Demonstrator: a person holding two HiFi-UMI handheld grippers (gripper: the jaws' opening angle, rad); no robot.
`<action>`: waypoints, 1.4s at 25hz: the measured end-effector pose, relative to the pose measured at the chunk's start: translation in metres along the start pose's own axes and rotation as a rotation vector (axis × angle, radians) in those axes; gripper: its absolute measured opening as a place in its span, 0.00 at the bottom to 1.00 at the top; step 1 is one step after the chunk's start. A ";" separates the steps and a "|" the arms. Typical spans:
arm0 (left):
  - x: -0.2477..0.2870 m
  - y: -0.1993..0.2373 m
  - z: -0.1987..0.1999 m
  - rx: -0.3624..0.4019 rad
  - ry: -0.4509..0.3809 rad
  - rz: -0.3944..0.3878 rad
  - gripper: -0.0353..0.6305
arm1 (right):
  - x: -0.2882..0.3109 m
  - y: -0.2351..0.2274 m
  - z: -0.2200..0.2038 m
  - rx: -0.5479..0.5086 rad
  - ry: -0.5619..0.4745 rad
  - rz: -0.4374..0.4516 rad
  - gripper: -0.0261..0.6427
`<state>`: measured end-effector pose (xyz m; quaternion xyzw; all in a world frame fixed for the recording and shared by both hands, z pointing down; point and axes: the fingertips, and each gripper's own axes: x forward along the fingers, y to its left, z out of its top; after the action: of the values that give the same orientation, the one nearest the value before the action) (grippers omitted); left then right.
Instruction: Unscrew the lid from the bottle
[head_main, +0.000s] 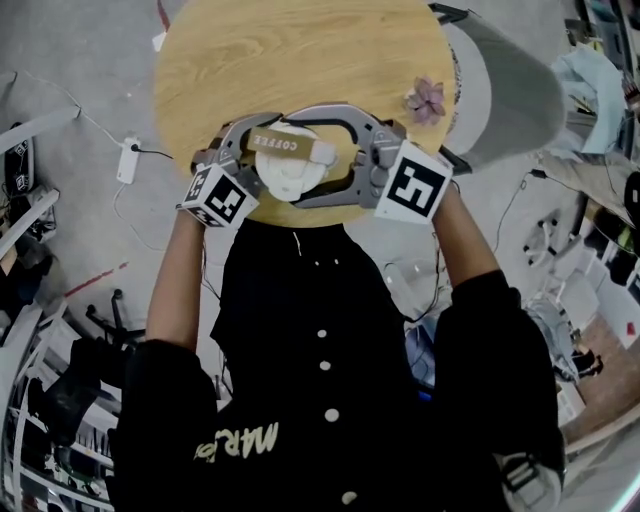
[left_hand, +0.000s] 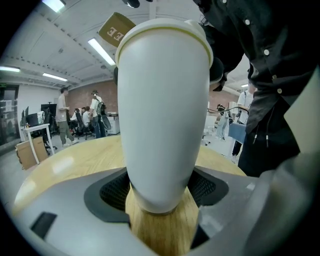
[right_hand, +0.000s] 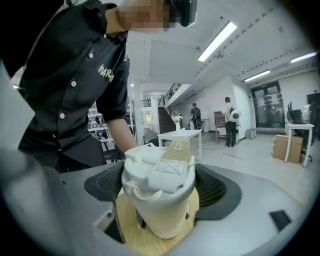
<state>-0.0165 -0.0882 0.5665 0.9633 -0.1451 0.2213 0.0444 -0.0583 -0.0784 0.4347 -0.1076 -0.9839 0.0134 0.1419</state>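
1. The white bottle (left_hand: 165, 100) stands at the wooden table's (head_main: 300, 50) near edge.
2. Left gripper view: the left gripper (left_hand: 160, 200) squeezes the bottle's smooth body.
3. Only the right gripper view shows the bumpy lid (right_hand: 157, 170), with the right gripper (right_hand: 160, 192) spread wide and hugging it.
4. The head view shows "COFFEE" on the tan strap (head_main: 290, 145).

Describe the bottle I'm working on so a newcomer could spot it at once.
Find the round wooden table, then its edge nearest the person. The bottle is there: white, tapering toward its base, with a white lid and a tan strap printed COFFEE, unlike the small pink flower to its right.
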 end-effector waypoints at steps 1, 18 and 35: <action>-0.001 0.000 -0.001 0.001 0.000 0.001 0.59 | 0.001 0.001 0.000 0.000 0.000 -0.003 0.70; 0.003 -0.003 0.000 -0.009 -0.004 0.019 0.59 | -0.006 -0.011 0.001 0.110 -0.066 -0.571 0.71; 0.004 -0.004 0.002 0.004 -0.009 -0.002 0.59 | -0.005 0.005 -0.010 0.115 0.027 -0.185 0.82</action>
<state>-0.0114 -0.0853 0.5667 0.9645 -0.1440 0.2174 0.0421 -0.0495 -0.0742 0.4421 -0.0081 -0.9853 0.0551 0.1616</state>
